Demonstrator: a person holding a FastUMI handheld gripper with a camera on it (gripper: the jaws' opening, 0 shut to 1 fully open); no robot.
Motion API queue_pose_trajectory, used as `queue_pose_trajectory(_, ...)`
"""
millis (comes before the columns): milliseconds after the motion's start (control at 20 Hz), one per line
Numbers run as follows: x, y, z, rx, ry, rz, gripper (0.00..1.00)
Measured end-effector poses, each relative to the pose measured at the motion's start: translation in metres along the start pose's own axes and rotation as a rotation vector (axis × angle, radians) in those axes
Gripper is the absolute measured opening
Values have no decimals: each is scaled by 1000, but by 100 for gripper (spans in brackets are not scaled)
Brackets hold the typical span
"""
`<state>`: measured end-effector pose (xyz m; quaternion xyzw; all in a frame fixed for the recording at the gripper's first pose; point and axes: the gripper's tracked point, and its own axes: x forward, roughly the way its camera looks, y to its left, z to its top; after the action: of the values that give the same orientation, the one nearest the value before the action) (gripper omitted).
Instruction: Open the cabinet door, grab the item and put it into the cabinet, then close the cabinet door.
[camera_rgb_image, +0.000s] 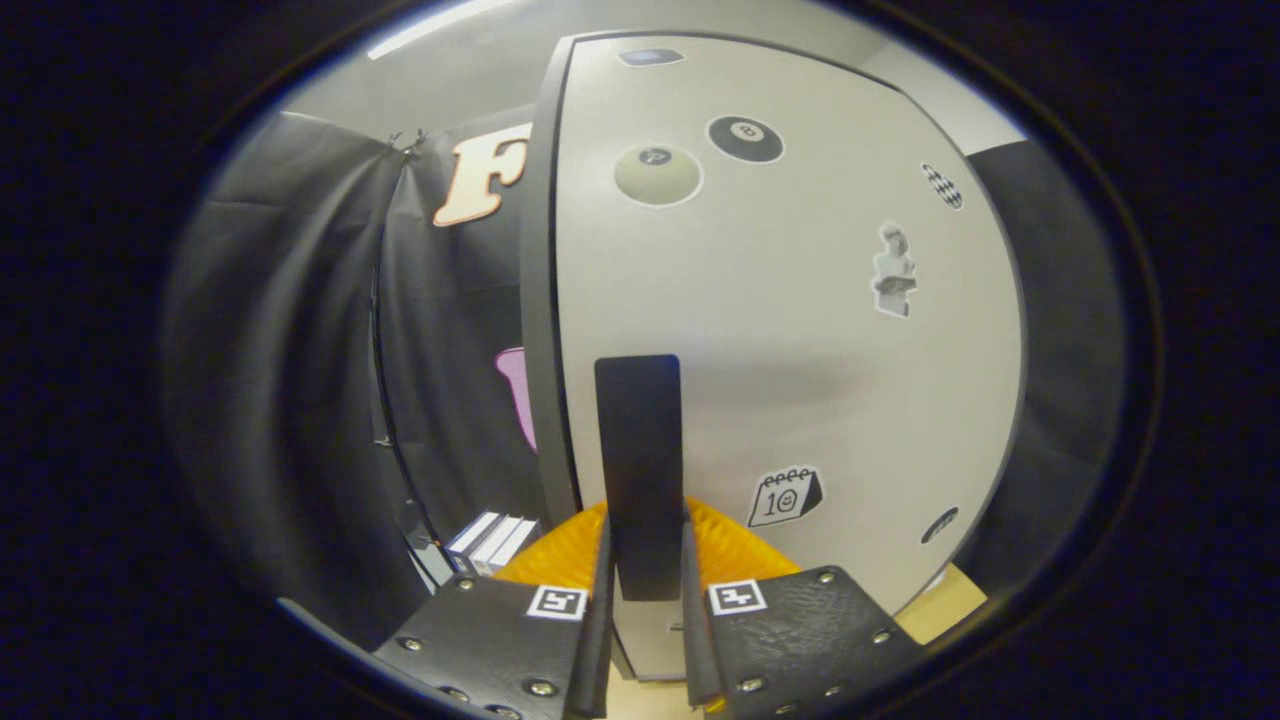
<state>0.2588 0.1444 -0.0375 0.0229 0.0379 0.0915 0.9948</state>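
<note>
The gripper (645, 560) is closed on the flat black upright handle (638, 470) of the pale grey cabinet door (800, 330); one finger lies against each side of the handle's lower part. The handle's lower end sits between the fingers, and the join of handle and door is hidden.

The door stands directly ahead and shuts off any sight of the cabinet interior; whether it is fully seated or slightly ajar cannot be told. Its left edge (545, 300) runs dark from top to bottom, with black booth cloth (300, 350) beyond it. Stickers on the door face include a black eight-ball (745, 138), a pale ball (657, 175), a small bust figure (893, 270) and a calendar sticker (785, 496); two more, near the top edge and near the lower right corner, are too small to make out.

The item to be stored cannot be identified. A stack of small white boxes (492, 542) lies low at the left, partly cut off by the left finger.

A strip of pale wooden worktop (945, 605) shows at the lower right, below the door's corner. Open room lies to the left of the door edge, bounded by the cloth.
</note>
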Motion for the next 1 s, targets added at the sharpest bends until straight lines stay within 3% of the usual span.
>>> queue_pose_trajectory(150, -2, -1, -2, 12, 20, 8, 22)
queue_pose_trajectory(1000, -52, -19, -1, 52, 33, -65, 22)
